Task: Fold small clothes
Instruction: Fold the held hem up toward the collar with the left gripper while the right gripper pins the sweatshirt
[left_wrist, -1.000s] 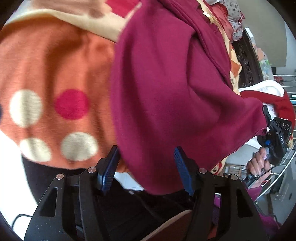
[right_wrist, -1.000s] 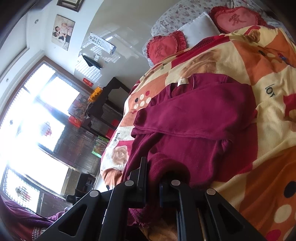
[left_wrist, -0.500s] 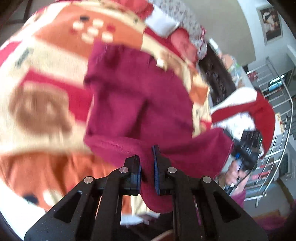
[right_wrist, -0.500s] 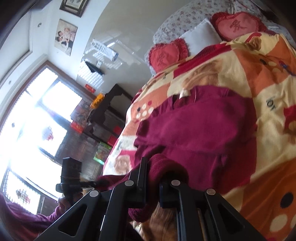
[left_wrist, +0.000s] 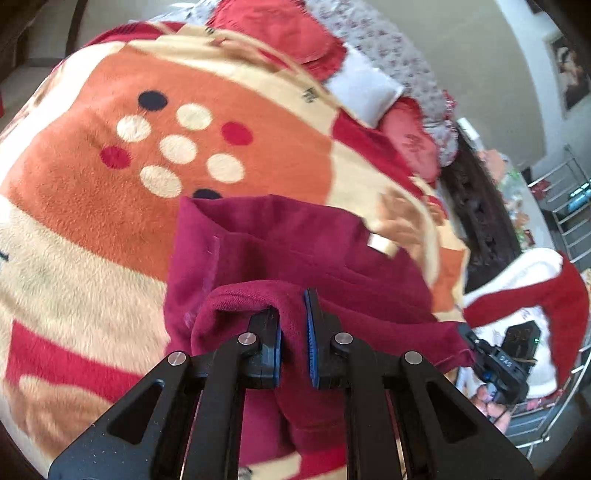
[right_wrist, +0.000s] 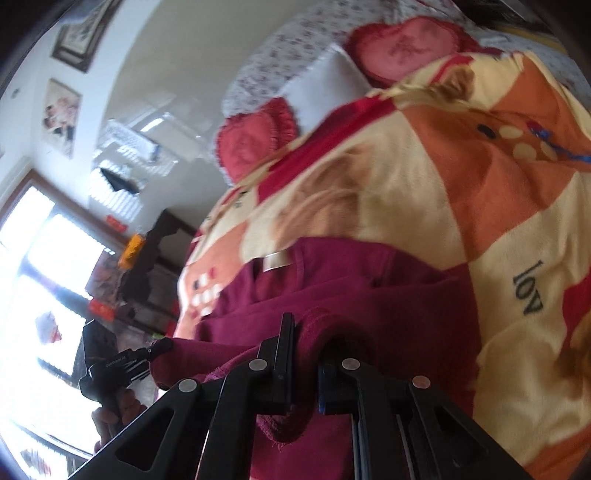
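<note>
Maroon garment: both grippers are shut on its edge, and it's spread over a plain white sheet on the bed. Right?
Not quite. The left gripper and right gripper do pinch the maroon garment, but it lies on an orange, cream and red patterned blanket, not a white sheet. The left wrist view shows this.

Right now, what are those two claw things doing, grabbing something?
Left gripper: closed on the maroon garment.
Right gripper: closed on the same garment.

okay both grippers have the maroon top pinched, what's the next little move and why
Probably carry the pinched hem forward toward the collar label and lay it down. The left hand-held gripper and right hand-held gripper each clamp the maroon top, whose near edge is lifted off the blanket, not yet folded over.
</note>
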